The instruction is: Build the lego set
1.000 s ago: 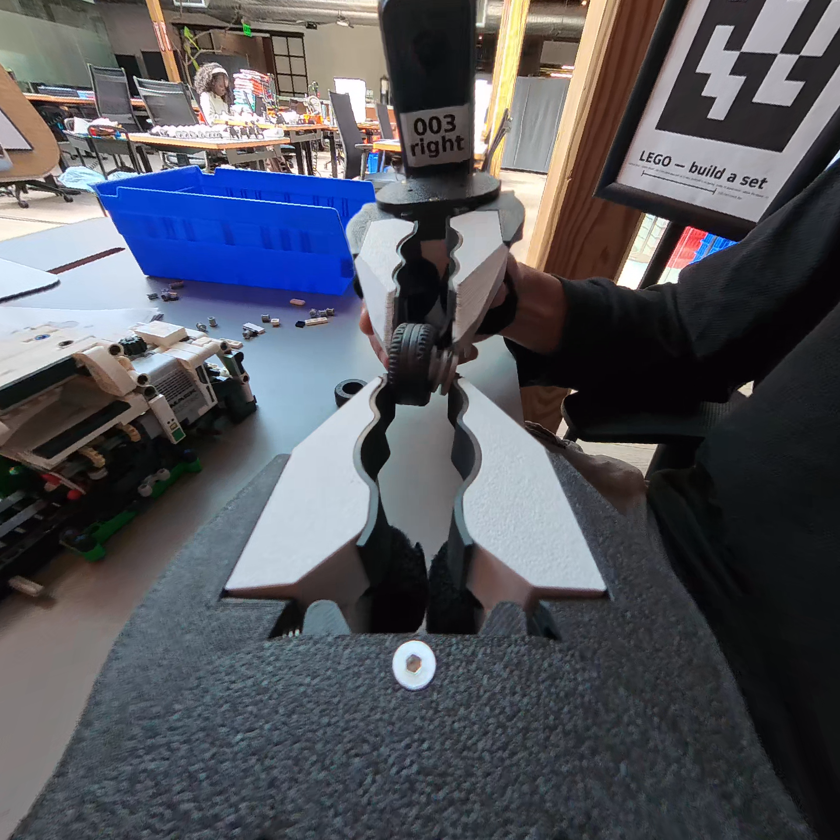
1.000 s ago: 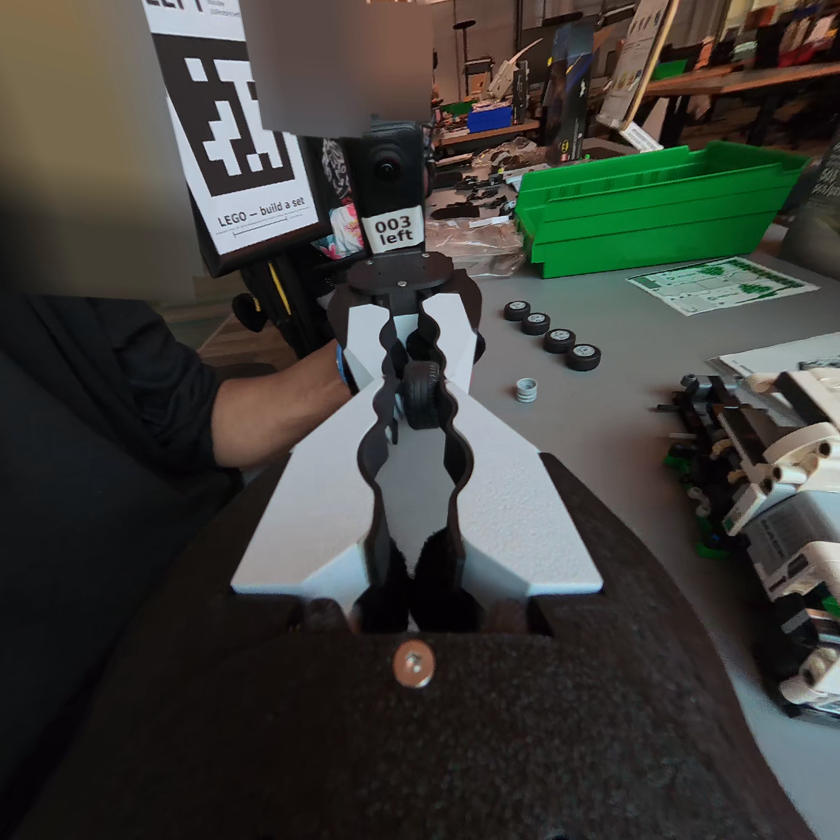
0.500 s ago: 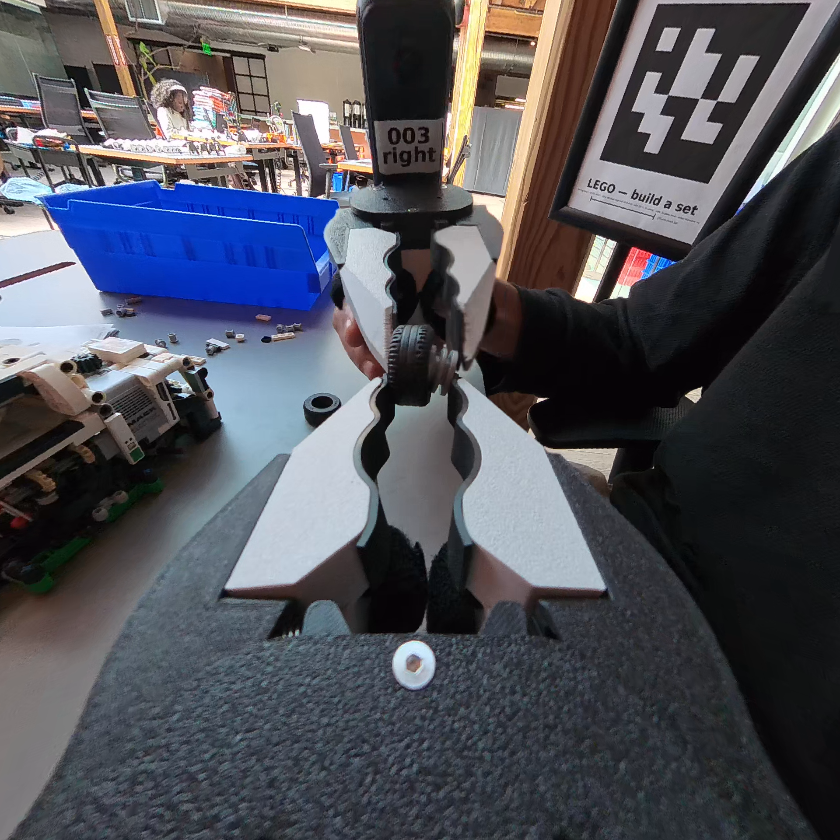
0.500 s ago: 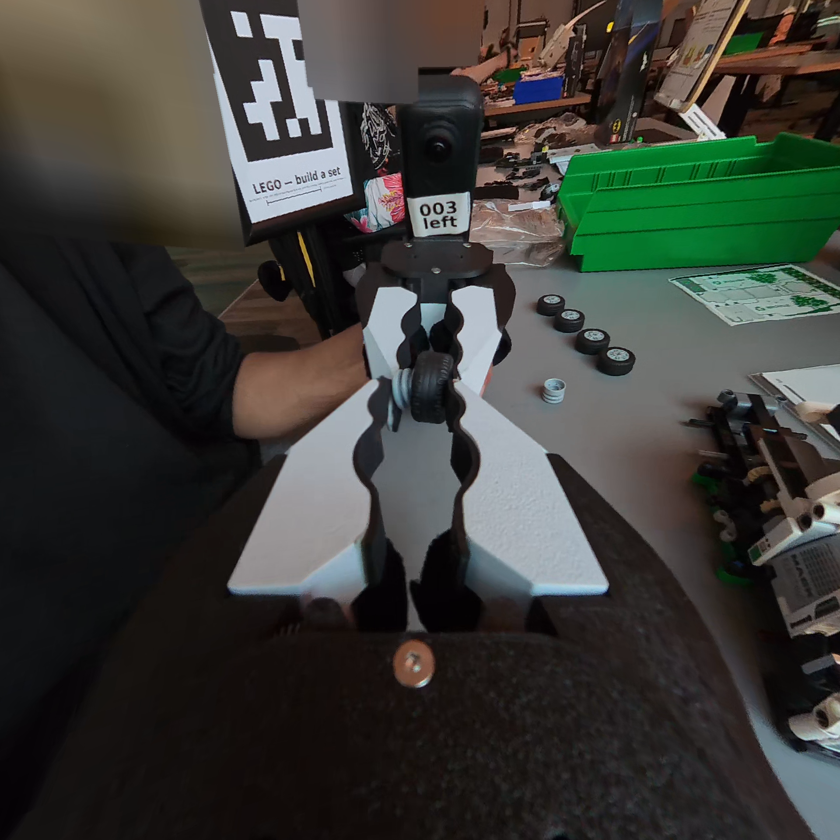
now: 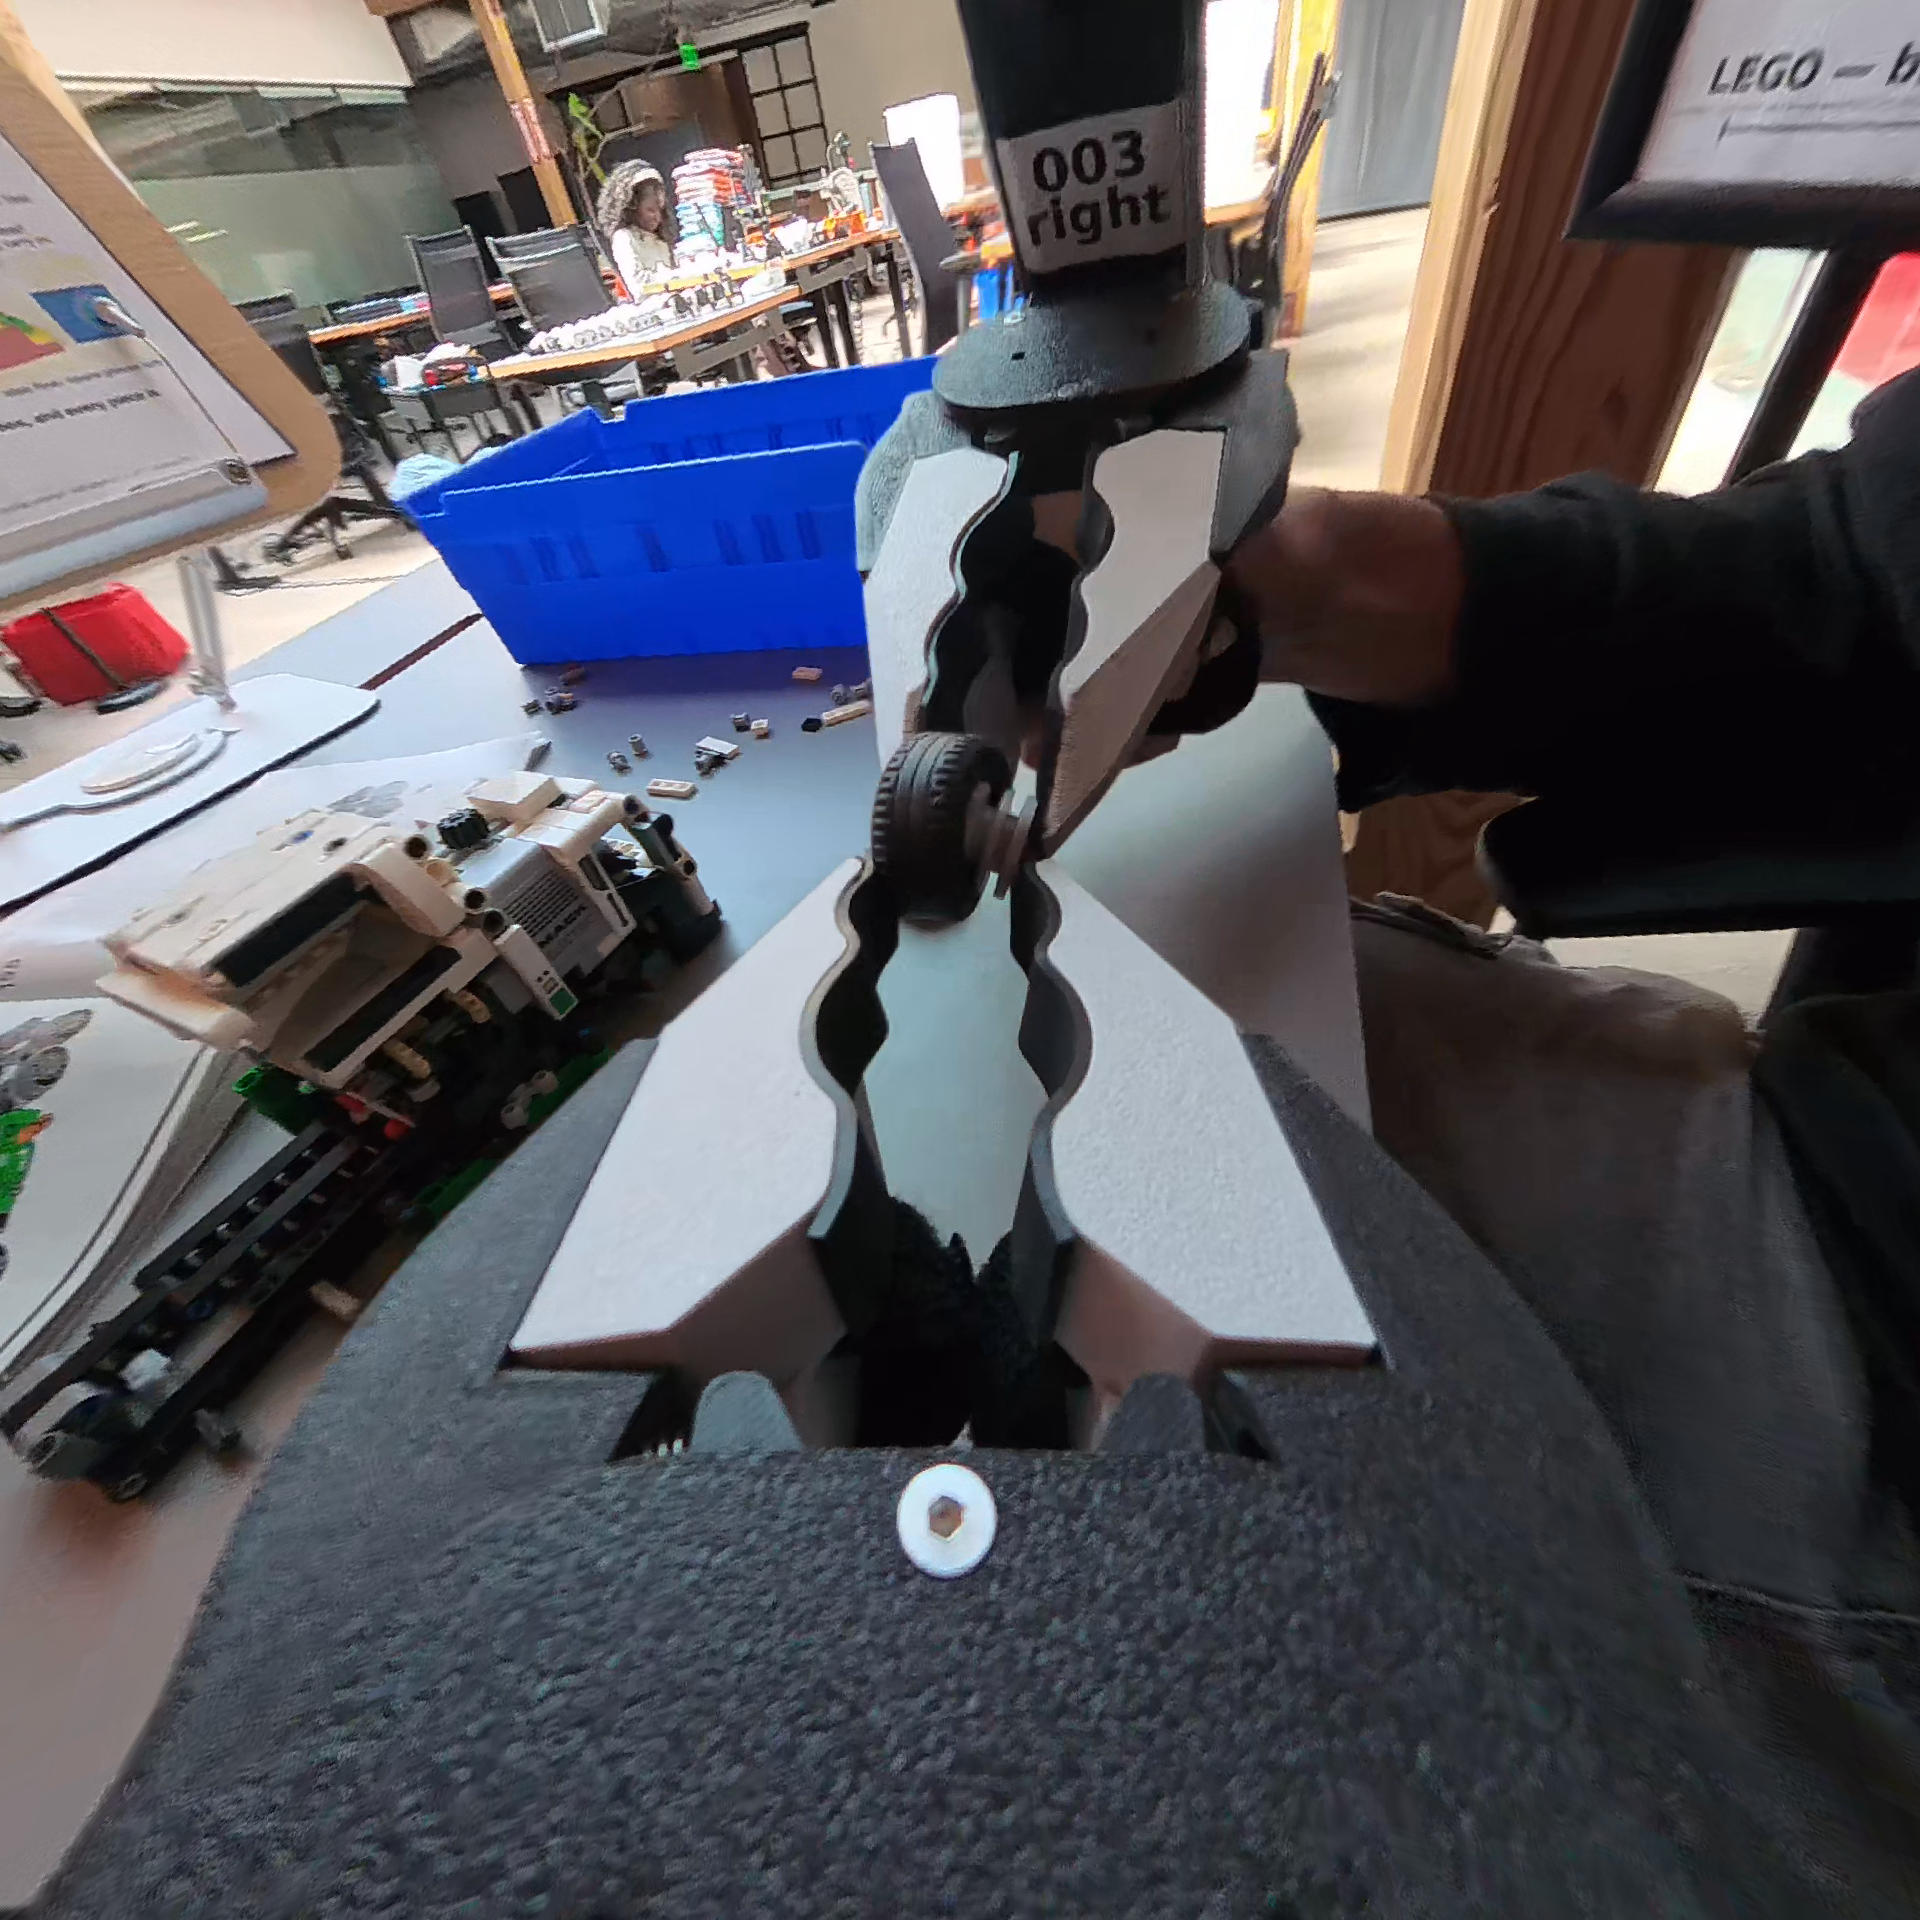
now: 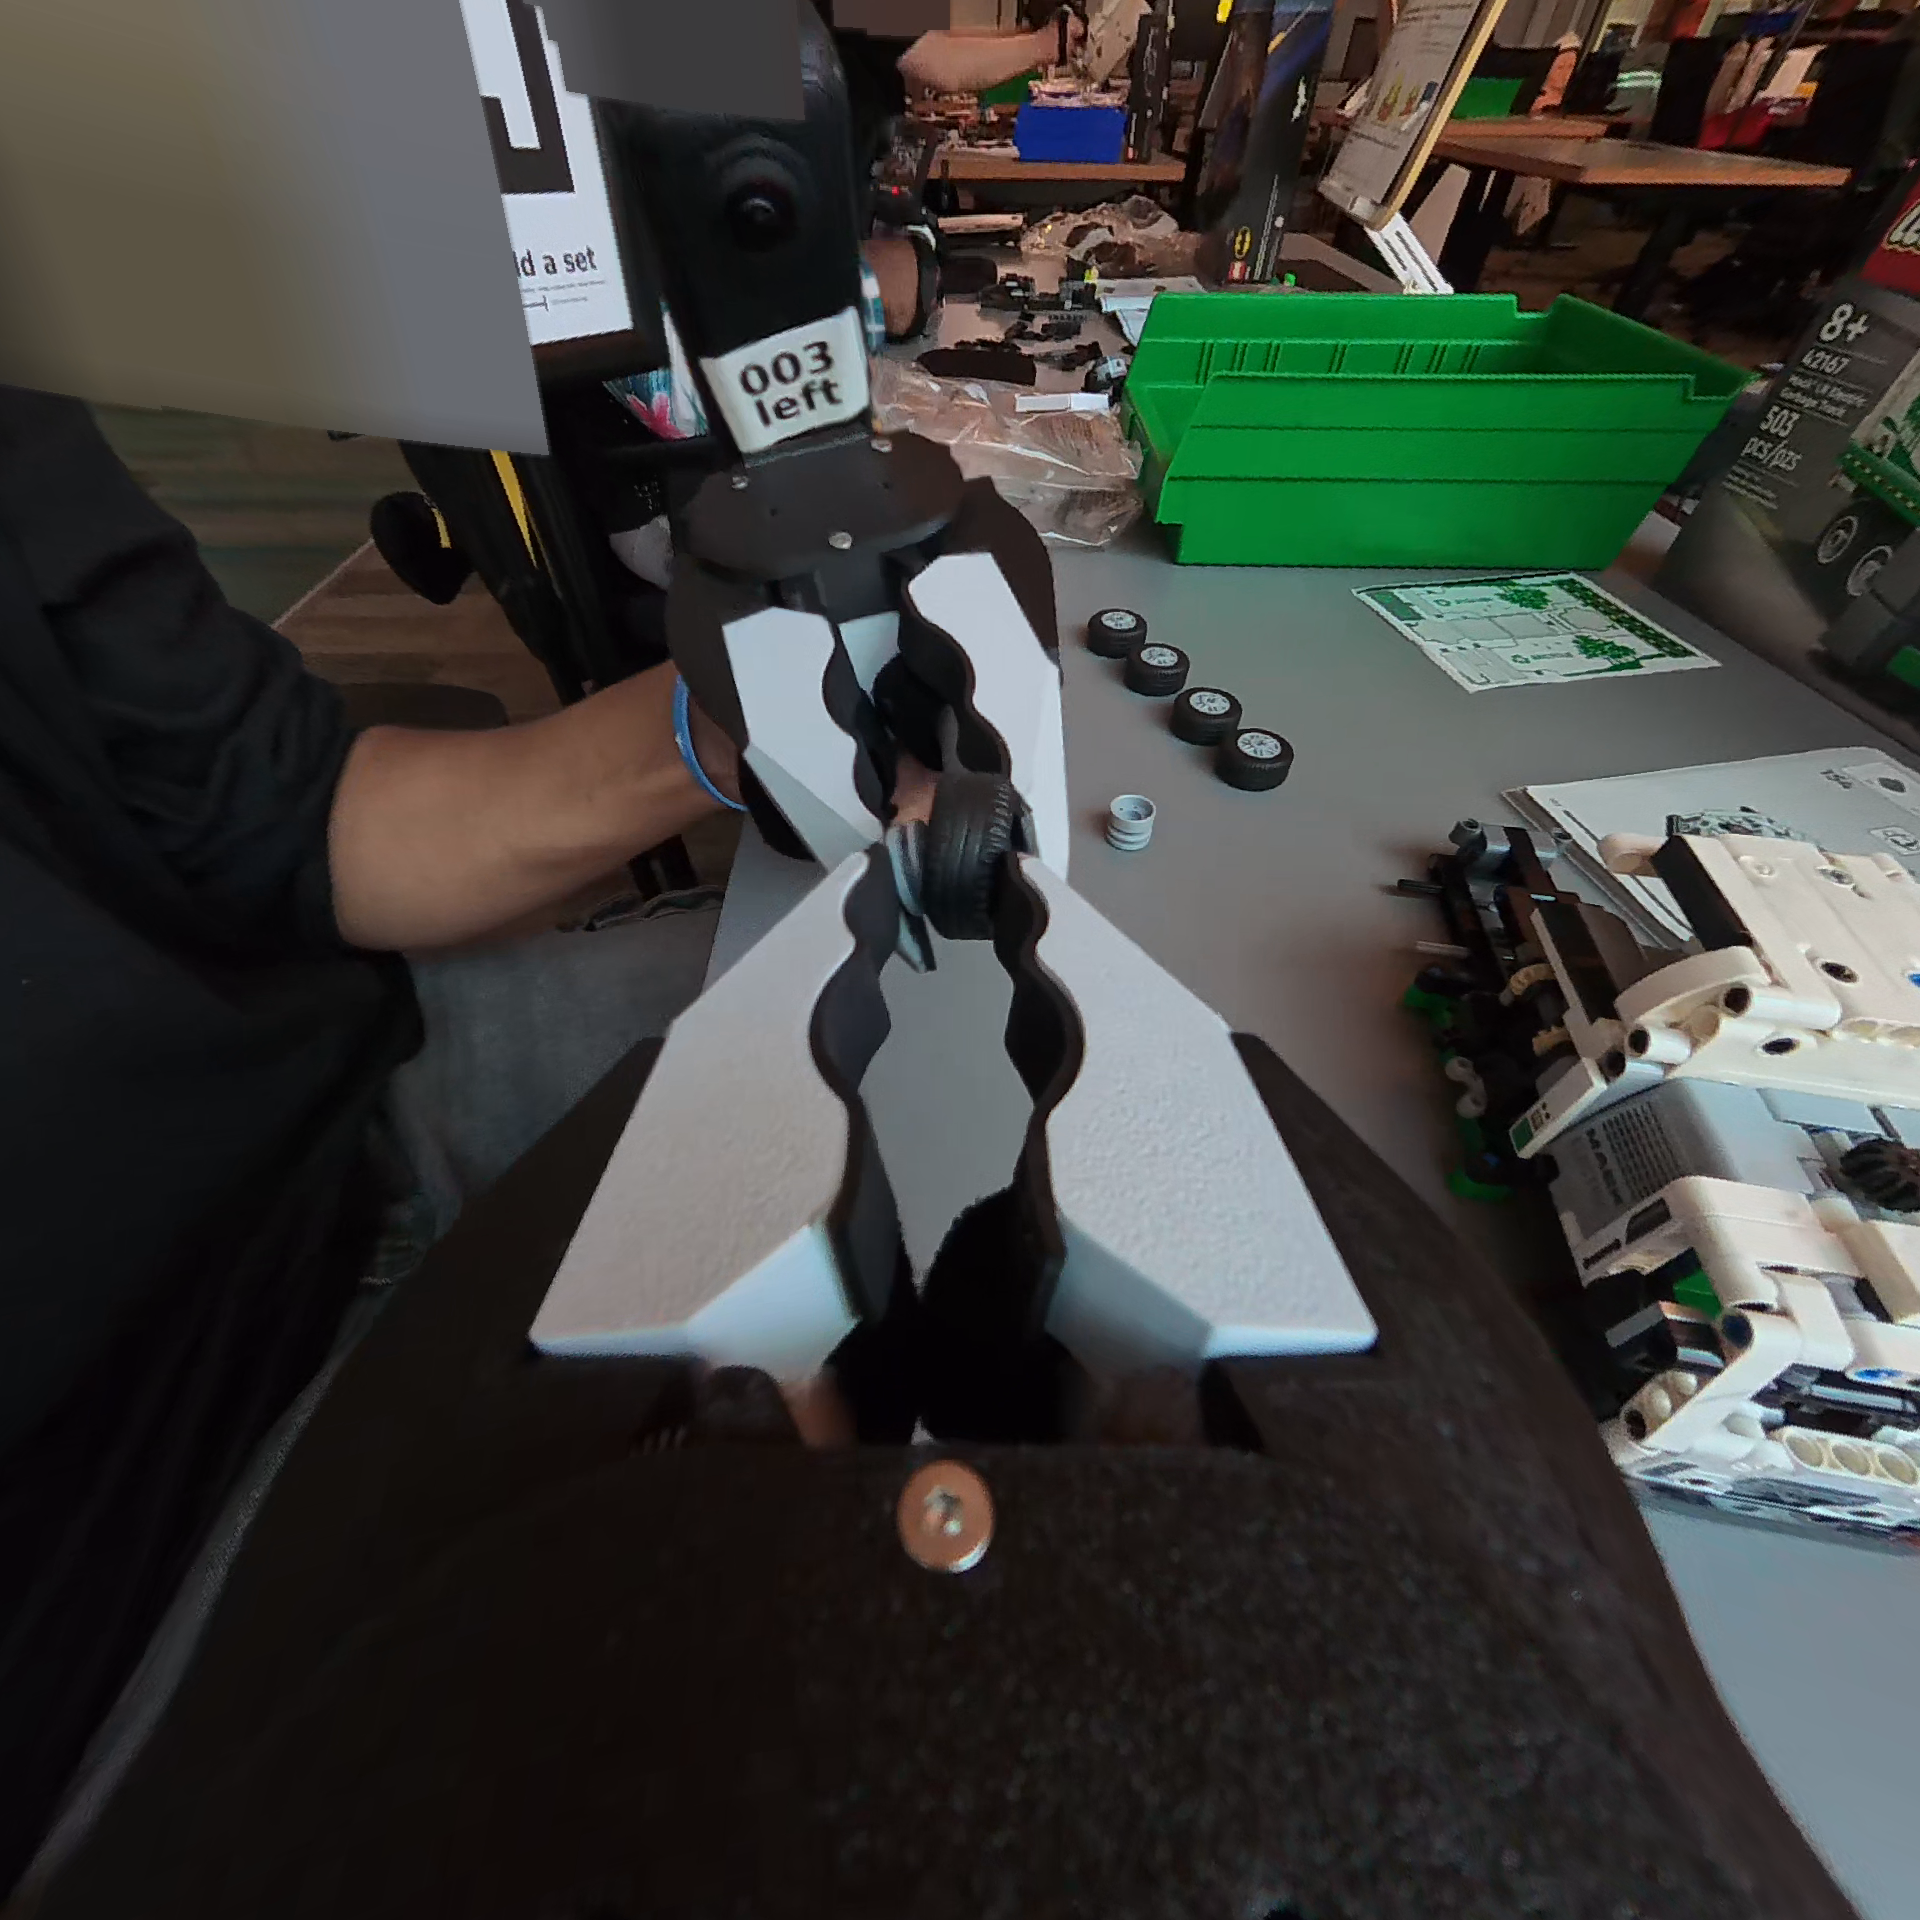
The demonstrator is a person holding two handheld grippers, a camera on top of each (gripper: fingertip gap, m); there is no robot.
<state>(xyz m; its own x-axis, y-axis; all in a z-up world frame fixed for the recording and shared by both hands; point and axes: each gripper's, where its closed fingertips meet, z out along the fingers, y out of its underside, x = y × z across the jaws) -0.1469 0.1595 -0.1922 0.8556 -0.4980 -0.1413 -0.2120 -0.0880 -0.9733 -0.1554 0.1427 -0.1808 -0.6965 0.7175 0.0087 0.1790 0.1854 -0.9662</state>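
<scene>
A small wheel, a black tyre (image 5: 928,826) on a grey rim (image 5: 1003,821), hangs above the table edge. It is pinched between both grippers, which meet tip to tip. My left gripper (image 5: 945,878) is shut on its lower part. My right gripper (image 6: 945,873) is shut on it from the opposite side, with the rim (image 6: 902,883) at its left finger and the tyre (image 6: 971,857) at its right. The part-built white truck model (image 5: 395,956) lies on the grey table, left of the left gripper and right of the right gripper (image 6: 1714,1091).
A row of several finished wheels (image 6: 1205,715) and a loose grey rim (image 6: 1130,821) lie on the table (image 6: 1299,883). A green bin (image 6: 1403,457), a printed sheet (image 6: 1527,629) and the set's box (image 6: 1849,436) stand behind. A blue bin (image 5: 644,551) and small loose pieces (image 5: 717,748) are far left. Both grippers' tips are close together, under 4 cm apart.
Both grippers have tilted and swung together while keeping the wheel pinched between their tips. The truck model now shows larger in both views.
</scene>
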